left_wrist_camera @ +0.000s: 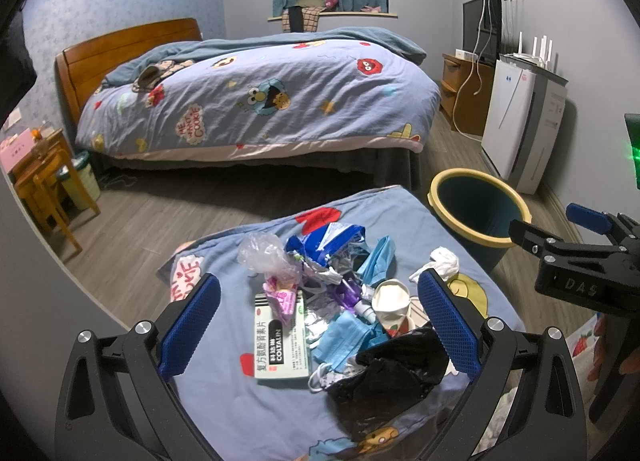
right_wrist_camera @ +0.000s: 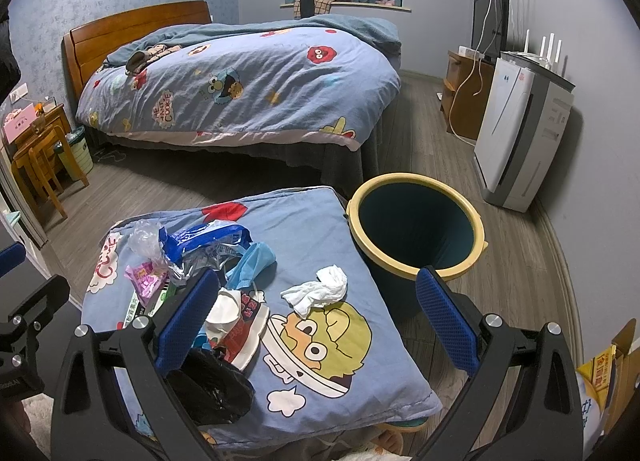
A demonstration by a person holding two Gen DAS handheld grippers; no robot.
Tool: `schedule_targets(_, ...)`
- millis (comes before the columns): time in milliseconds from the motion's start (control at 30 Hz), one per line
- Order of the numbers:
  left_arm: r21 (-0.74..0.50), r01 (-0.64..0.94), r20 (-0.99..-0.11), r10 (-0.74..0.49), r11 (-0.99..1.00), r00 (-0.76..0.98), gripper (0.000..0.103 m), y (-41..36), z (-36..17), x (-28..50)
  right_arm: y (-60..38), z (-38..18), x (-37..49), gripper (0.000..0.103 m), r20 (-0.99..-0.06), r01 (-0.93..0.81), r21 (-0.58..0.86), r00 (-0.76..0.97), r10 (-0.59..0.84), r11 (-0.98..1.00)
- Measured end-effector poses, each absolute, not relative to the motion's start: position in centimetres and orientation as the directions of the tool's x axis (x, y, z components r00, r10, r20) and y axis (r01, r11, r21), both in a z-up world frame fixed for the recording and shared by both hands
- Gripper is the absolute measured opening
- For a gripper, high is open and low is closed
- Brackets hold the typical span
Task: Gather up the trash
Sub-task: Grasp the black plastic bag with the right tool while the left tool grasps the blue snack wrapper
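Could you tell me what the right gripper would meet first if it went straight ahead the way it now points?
Most likely the crumpled white tissue on the cartoon cushion. The open right gripper frames it, though depth is unclear; the empty bin sits further right.

Dim, bluish indoor light, soft shadows, sharp centre, heavy fisheye bending and black vignette at the edges.

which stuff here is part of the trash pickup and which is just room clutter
Part of the job:
- crumpled tissue
- black plastic bag
- medicine box
- blue face masks
- clear plastic bag
- bin with yellow rim

Just lying about:
- bed
- air purifier
- television
- wooden chair
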State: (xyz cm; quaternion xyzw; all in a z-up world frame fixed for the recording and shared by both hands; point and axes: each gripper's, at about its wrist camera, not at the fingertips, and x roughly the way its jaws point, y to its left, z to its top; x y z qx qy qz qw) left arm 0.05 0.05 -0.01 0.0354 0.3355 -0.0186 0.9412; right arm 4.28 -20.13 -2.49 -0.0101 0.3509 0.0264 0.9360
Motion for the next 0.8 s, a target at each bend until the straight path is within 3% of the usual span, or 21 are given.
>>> schedule_targets(533,-0.006,-0.044,-0.640,0.030,0.999,0.768,0.098,4.1,-1.0,1.5,-15.2,-10.8,5.1,0.097,-0.832,-0.215,0.141,0.503,0.233,0.966)
schedule_targets(700,-0.005,-0.060,-0.673,0.041,0.998,0.738,0.098,5.1,-2.3,2.6,-14.2,-13.7,5.5,0.081,-0.873,-0.211,0.147,0.432,0.227,0.966)
schedule_targets(800,-0.002,-0.082,-0.685,0.059,0.997,0.726,0.098,6.0,-2.7,2.9,-14.0,-15.1,5.7,0.062,-0.889,-0.214,0.159,0.394,0.235,0.964)
